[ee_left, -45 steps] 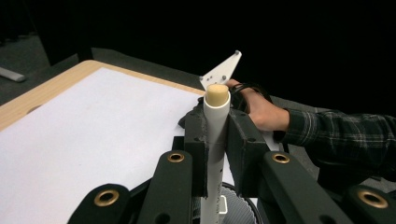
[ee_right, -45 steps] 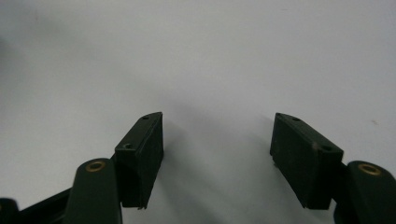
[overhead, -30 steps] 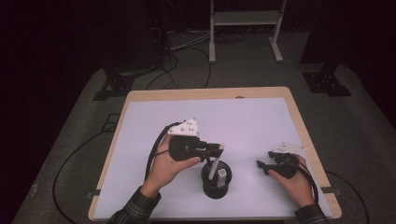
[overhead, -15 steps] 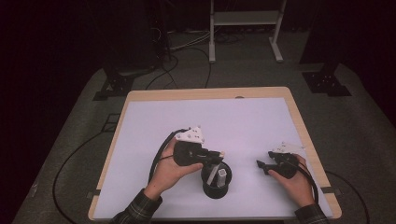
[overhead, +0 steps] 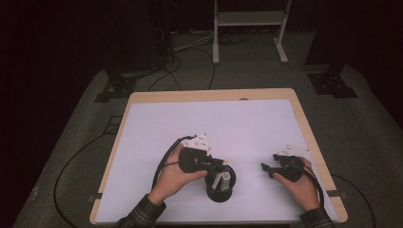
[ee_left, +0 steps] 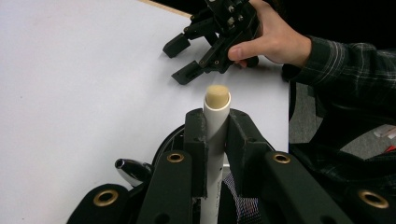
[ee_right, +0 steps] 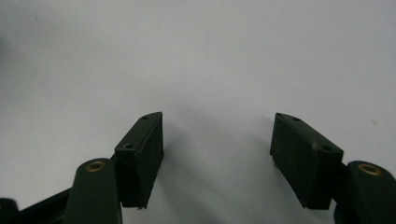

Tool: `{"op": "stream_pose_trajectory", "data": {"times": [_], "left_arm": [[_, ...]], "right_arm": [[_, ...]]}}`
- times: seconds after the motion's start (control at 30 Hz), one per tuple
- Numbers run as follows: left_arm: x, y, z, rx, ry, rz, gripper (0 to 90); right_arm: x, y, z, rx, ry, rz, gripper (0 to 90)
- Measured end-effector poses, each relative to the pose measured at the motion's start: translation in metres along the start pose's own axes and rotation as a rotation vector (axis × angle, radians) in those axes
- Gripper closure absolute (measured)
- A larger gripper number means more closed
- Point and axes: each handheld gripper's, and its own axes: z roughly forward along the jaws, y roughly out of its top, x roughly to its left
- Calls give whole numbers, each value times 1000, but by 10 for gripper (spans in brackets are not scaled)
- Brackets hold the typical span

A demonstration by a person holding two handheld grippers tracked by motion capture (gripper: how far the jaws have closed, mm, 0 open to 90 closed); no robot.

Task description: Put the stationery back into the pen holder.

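Against the earlier frames, we see the left gripper [overhead: 223, 167] lower and nearer the black round base [overhead: 219, 190] at the table's near edge, now right over it, while the right gripper [overhead: 267, 169] has kept its place and its gape.

We count two grippers, one in each hand. In the left gripper view, the left gripper [ee_left: 215, 135] is clamped on one white tube [ee_left: 215, 122], both pads pressed flat against its sides. The tube stands upright with one tan plug [ee_left: 217, 97] showing at its open top, and it runs down between the jaws towards the black round base [ee_left: 161, 149] below. One shiny dark knob [ee_left: 132, 170] juts out from that base at the left.

In the right gripper view, the right gripper [ee_right: 217, 158] has its jaws wide apart with nothing between them, just above the bare white table [ee_right: 196, 56]. It lies near the table's right edge, well apart from the tube. We count one base, one tube, one plug and one white table [overhead: 214, 123].
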Motion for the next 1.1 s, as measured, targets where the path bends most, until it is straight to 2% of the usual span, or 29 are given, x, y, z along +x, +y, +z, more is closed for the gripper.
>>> {"op": "stream_pose_trajectory", "data": {"times": [0.1, 0.17, 0.27, 0.47, 0.53, 0.67, 0.93, 1.1], "left_arm": [[0, 0, -1, 3, -2, 0, 754], [0, 1, -3, -2, -1, 1, 704], [-1, 3, -5, -13, 17, -5, 551], [-2, 7, -15, -34, 42, 8, 372], [-2, 7, -18, -51, 43, 7, 351], [-3, 8, -26, -66, 72, 21, 301], [2, -4, -42, -89, 161, 11, 208], [8, -15, -53, -81, 219, 5, 173]], "right_arm": [[0, 0, 0, 0, 0, -1, 335], [0, 0, 0, -1, 0, 0, 335], [0, 0, 0, -1, 0, 0, 335], [0, 0, 0, -1, 0, 0, 335], [0, 0, 0, -1, 0, -1, 335], [0, 0, 0, -1, 0, 0, 334], [0, 0, 0, -1, 0, -1, 335], [0, 0, 0, -1, 0, -1, 334]]}}
